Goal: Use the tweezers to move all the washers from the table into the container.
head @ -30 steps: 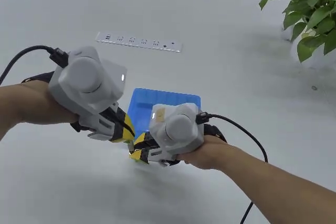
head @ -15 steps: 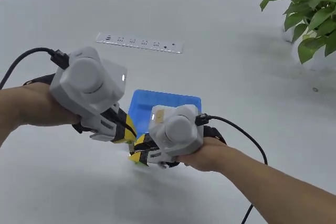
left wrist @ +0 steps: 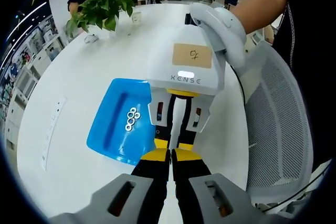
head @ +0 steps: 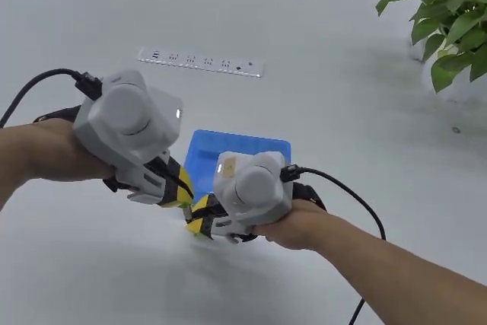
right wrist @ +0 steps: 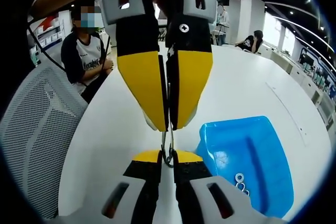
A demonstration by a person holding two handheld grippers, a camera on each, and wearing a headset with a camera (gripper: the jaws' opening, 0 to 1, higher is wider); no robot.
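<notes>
- Plainly, the head view has two grippers meeting tip to tip over the white surface, the left gripper and the right gripper, just before one blue container.
- Left gripper view: its jaws are clenched, and roughly five washers cluster inside the container.
- Right gripper view: both pairs of jaws clench one pair of tweezers; a few washers lie in the container.

In the left gripper view, the white housing of the right gripper bears a small printed word reading "XENSE", its last letter unclear. Above it a tan sticker carries a handwritten mark, perhaps "07". In the head view the sticker's writing is too small to read.
</notes>
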